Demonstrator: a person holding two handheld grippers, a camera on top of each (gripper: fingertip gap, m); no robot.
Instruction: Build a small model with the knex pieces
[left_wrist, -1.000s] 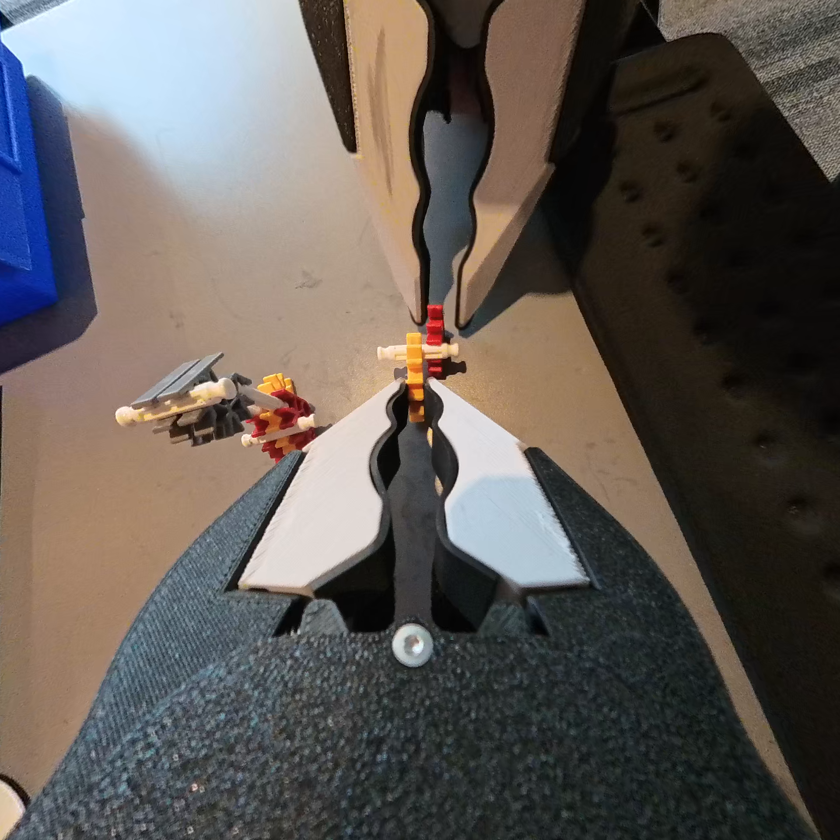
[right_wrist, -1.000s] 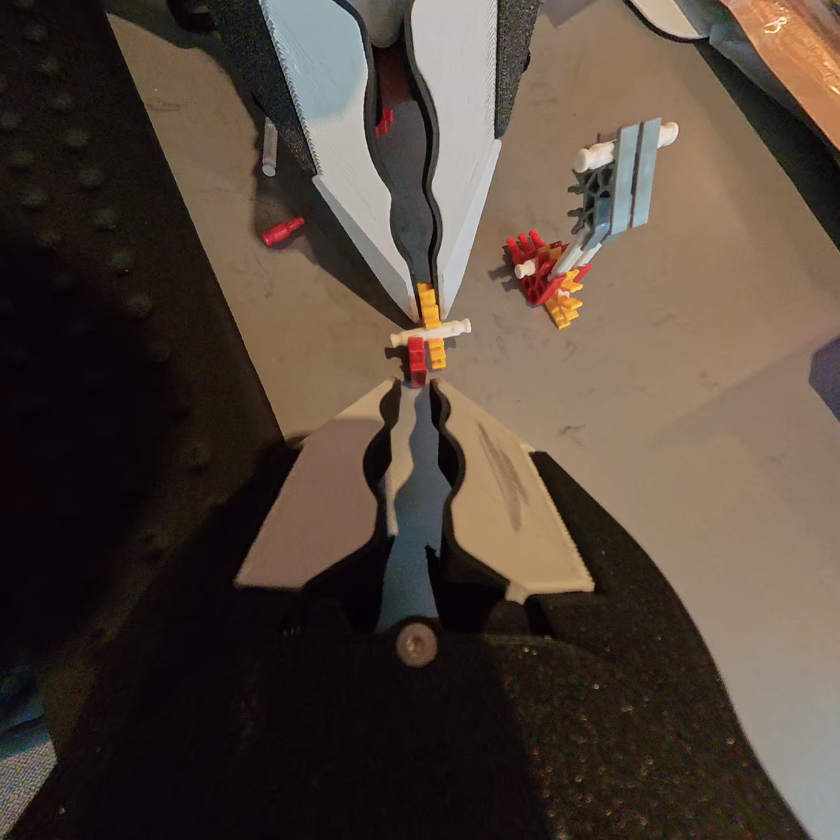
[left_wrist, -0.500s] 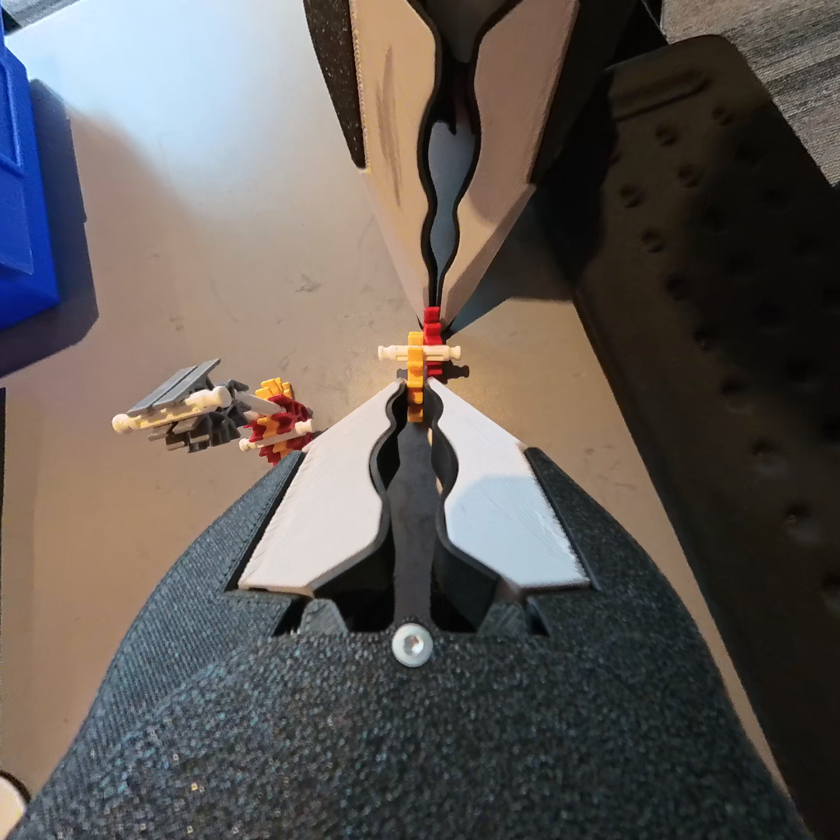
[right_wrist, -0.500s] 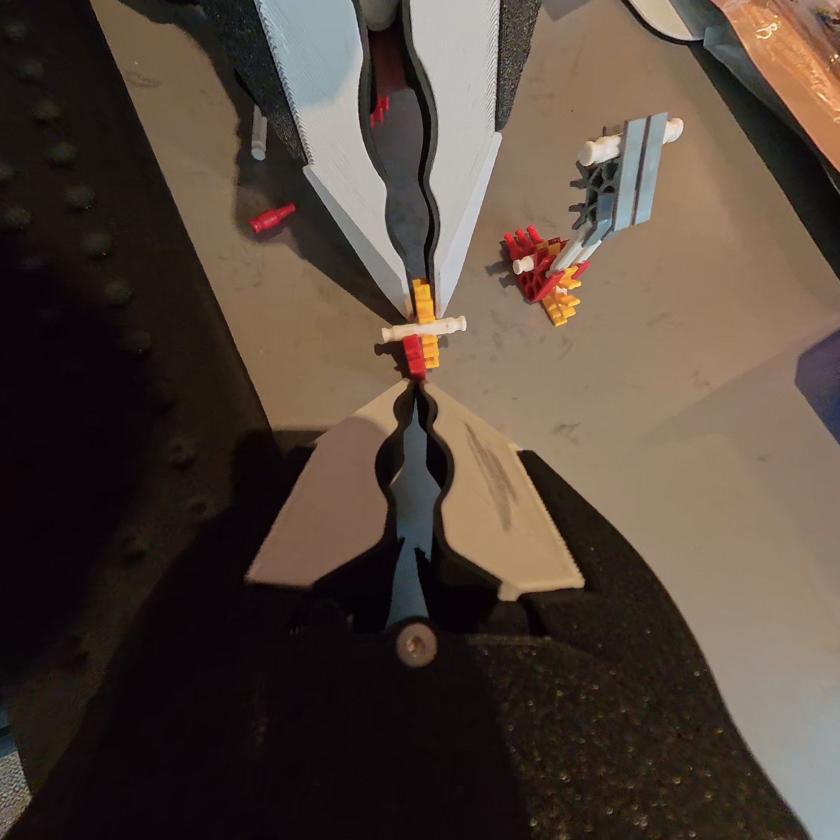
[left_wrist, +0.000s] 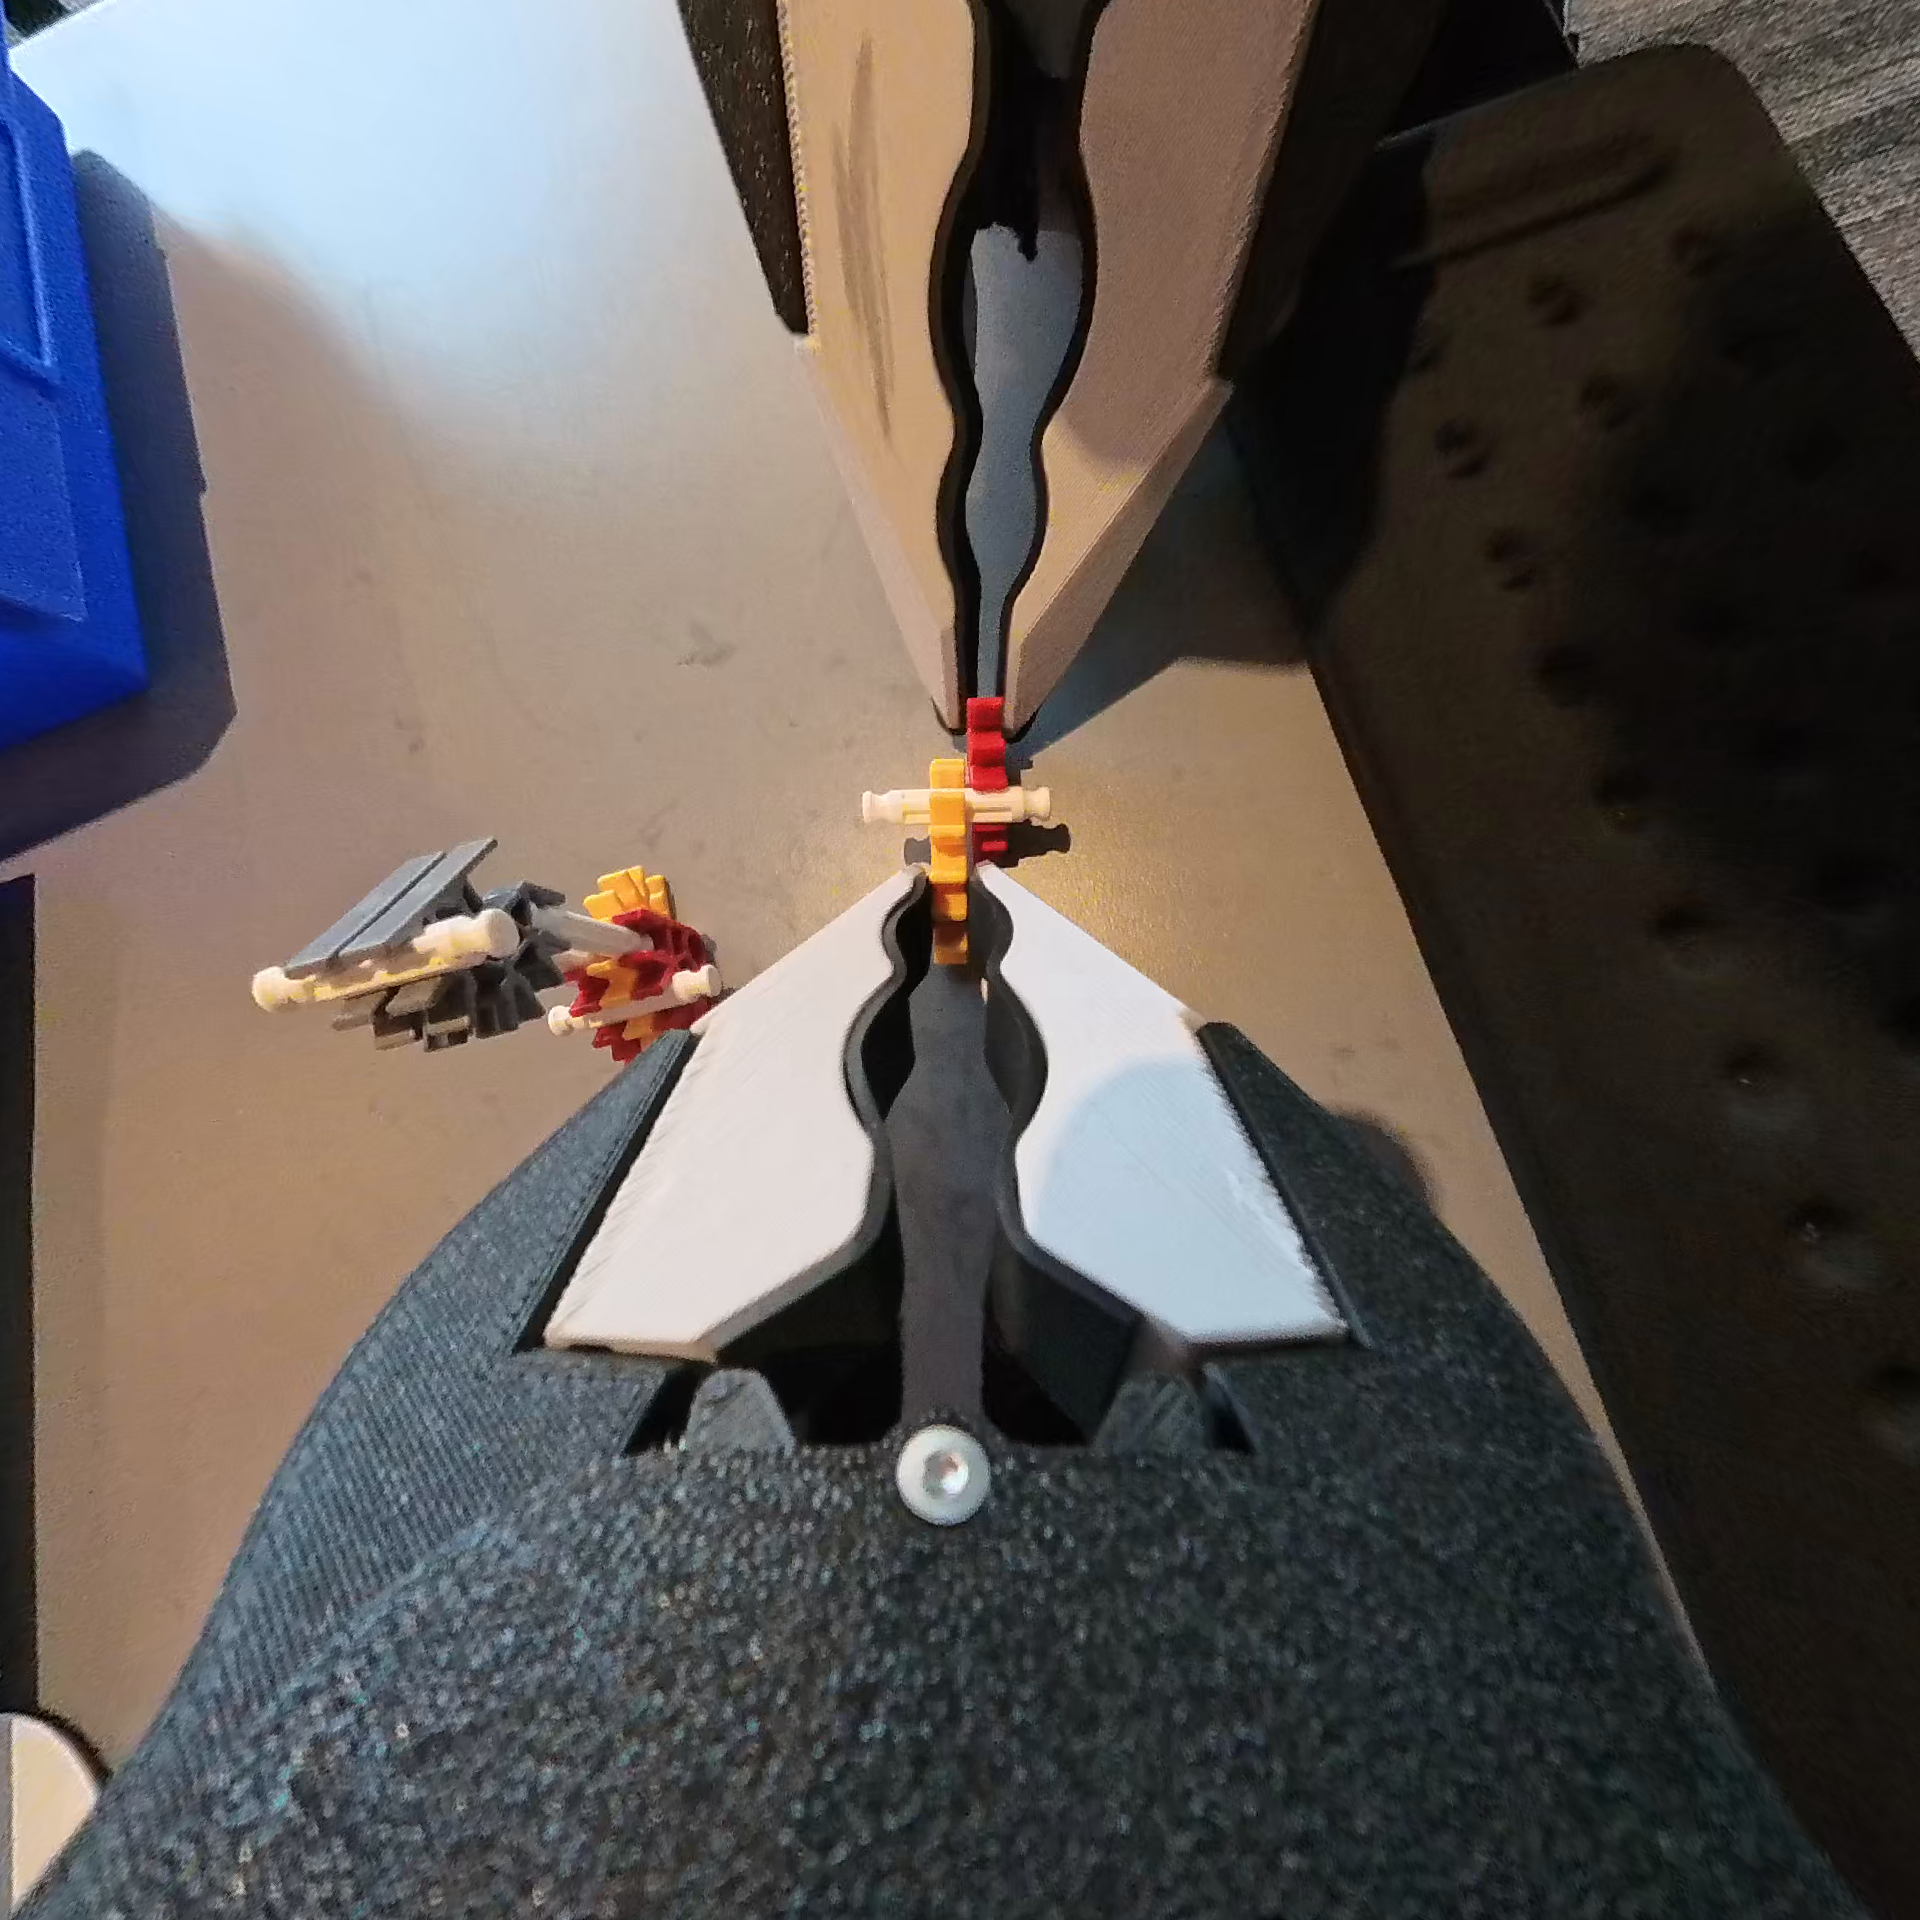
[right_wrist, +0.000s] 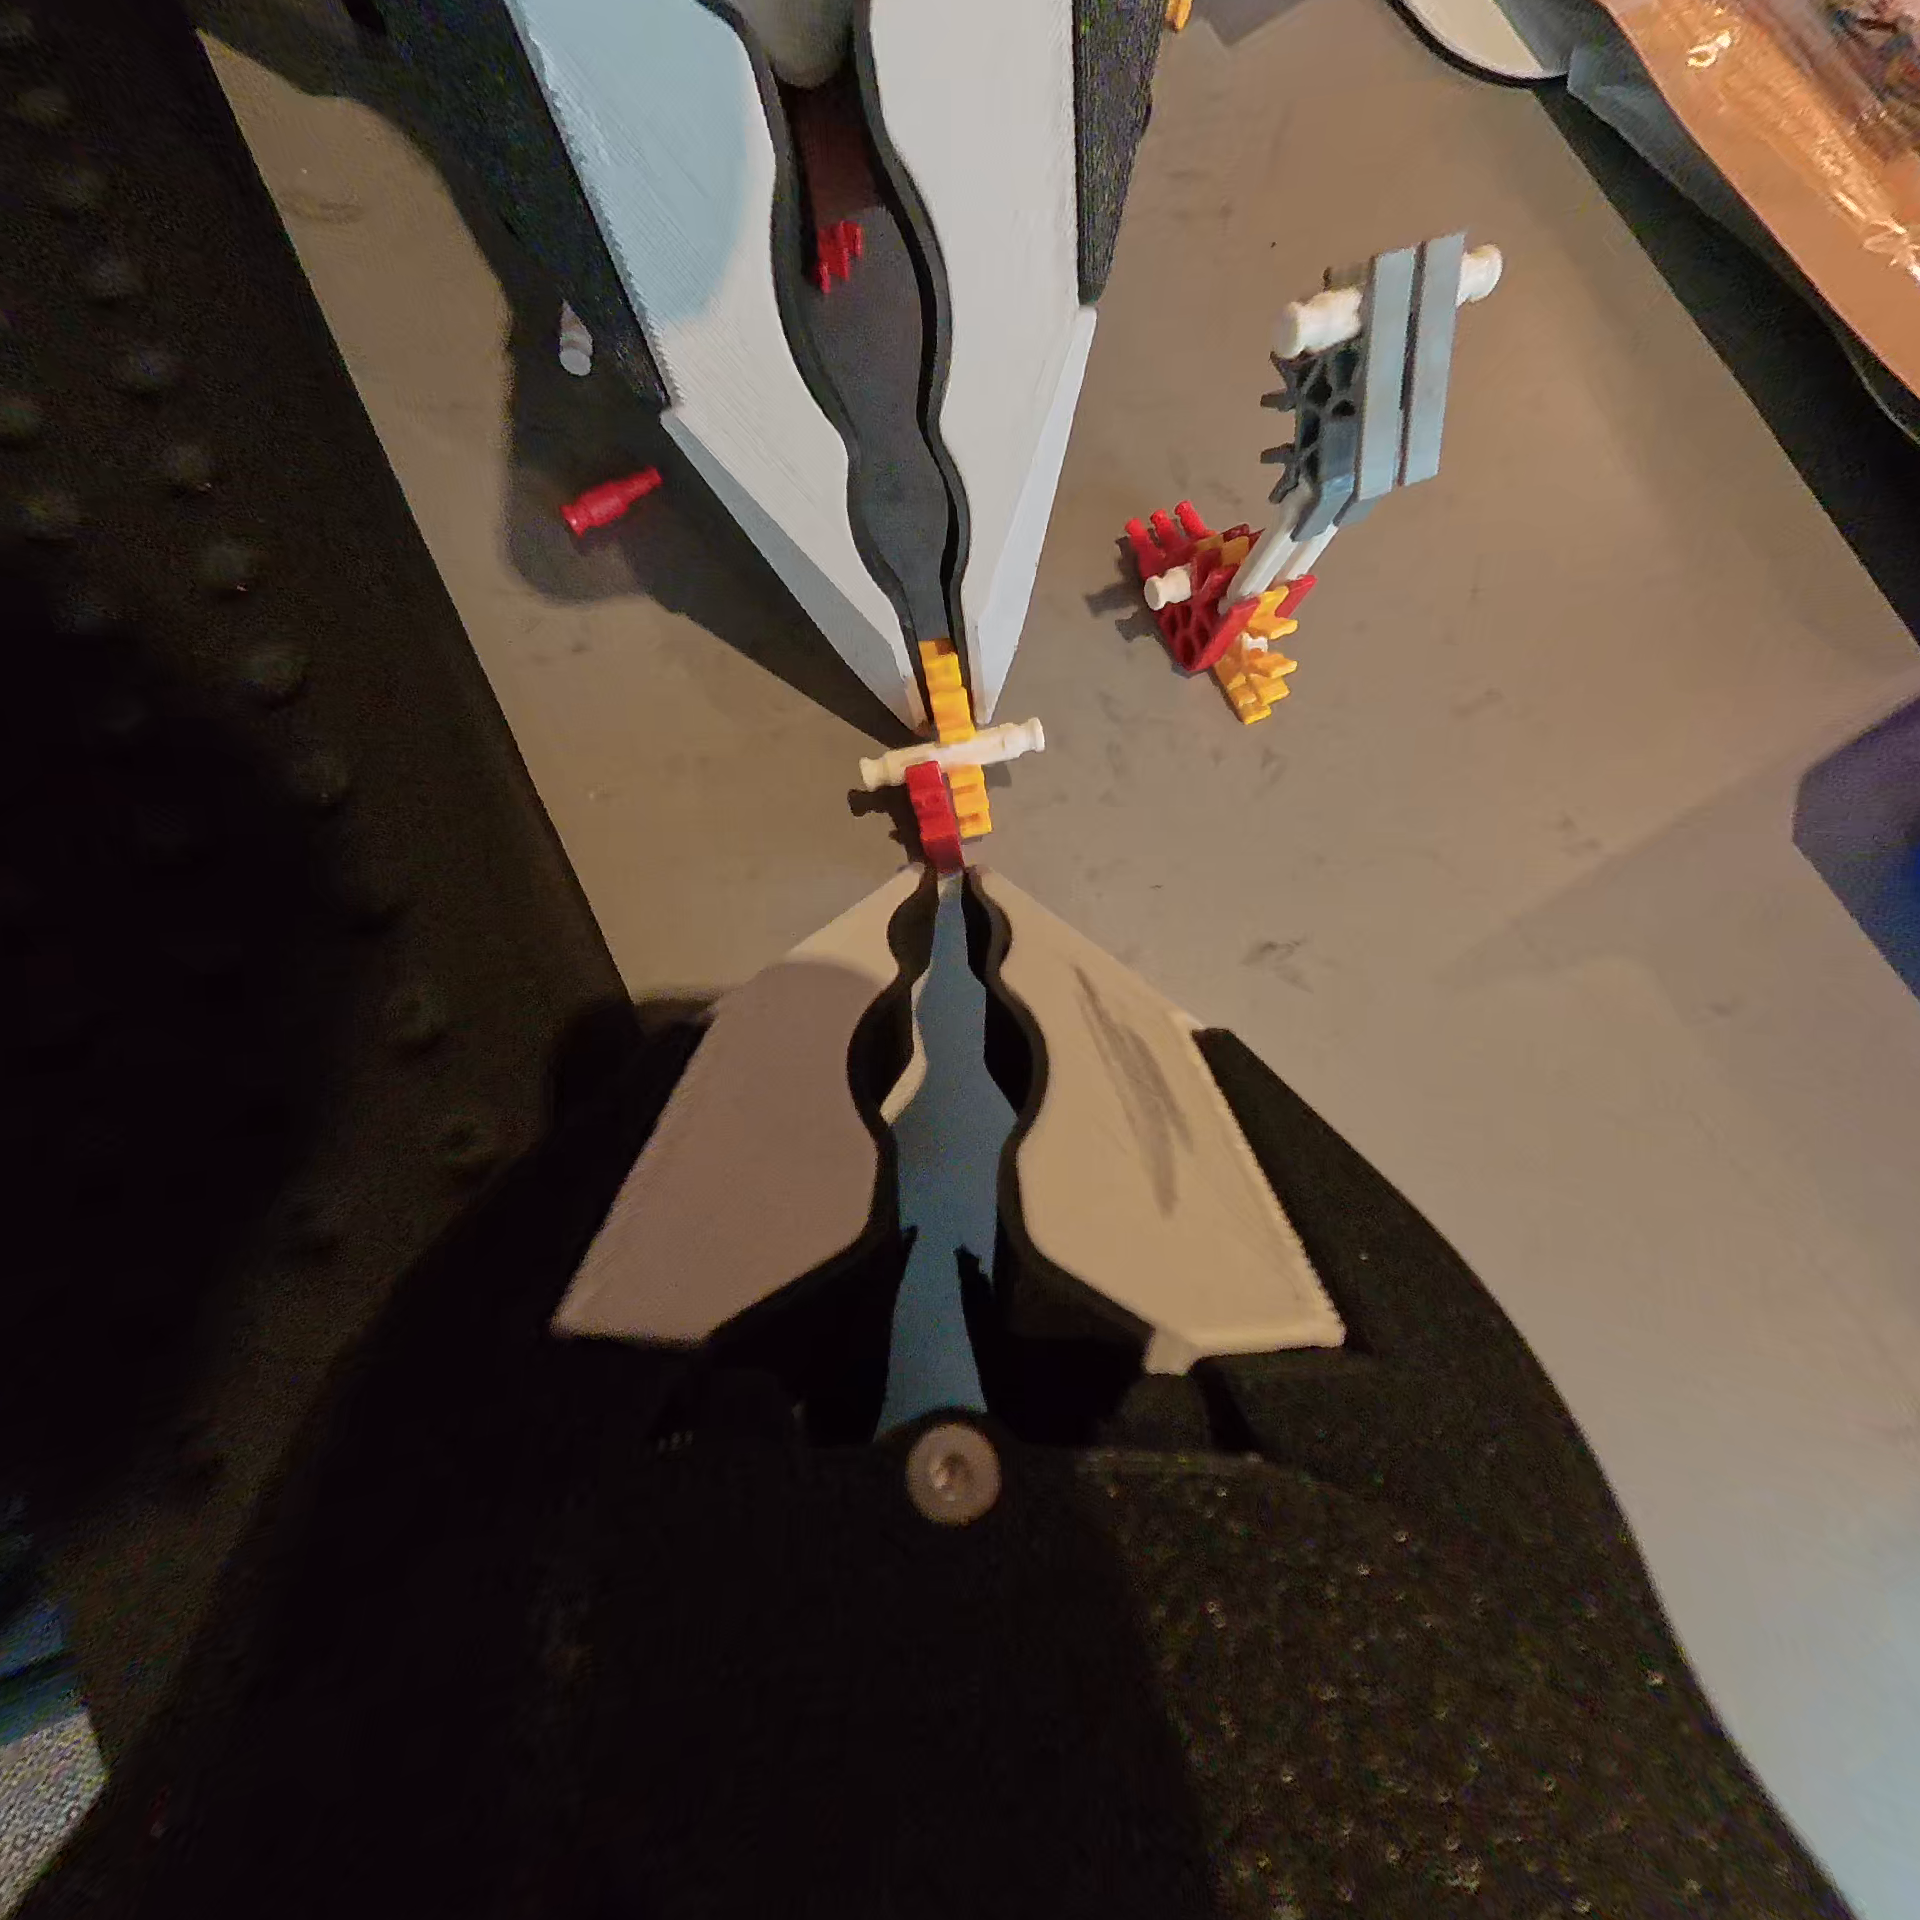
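Okay, left wrist view first. The left gripper (left_wrist: 951, 894) is clamped on the yellow gear (left_wrist: 948, 831), tips nearly together with only the gear's thickness between them, same as a second ago. The gear sits on a short white rod (left_wrist: 894, 802) with a red gear (left_wrist: 985, 758) touching it on the far side. The whole piece is held just above the grey table (left_wrist: 468, 520).

The change is opposite. The right gripper (left_wrist: 982, 707) had its tips slightly apart around the red gear a second ago, and now they pinch it. So both claws grip the same small piece, nose to nose.

A grey, red and yellow assembly (left_wrist: 488, 966) lies on the table, left of the left gripper and apart from it. A blue bin (left_wrist: 52, 416) is at the far left and a black dimpled pad (left_wrist: 1610, 727) on the right.

Right wrist view: the right gripper (right_wrist: 945, 873) is closed on the red gear (right_wrist: 932, 816), with no gap showing at the tips. The yellow gear (right_wrist: 951, 686) is in the left gripper (right_wrist: 951, 665) beyond, and the white rod (right_wrist: 997, 743) runs crosswise between them. The assembly (right_wrist: 1299, 499) lies to the right. A loose red peg (right_wrist: 611, 499) and a white peg (right_wrist: 575, 343) lie to the left, partly behind the left gripper.
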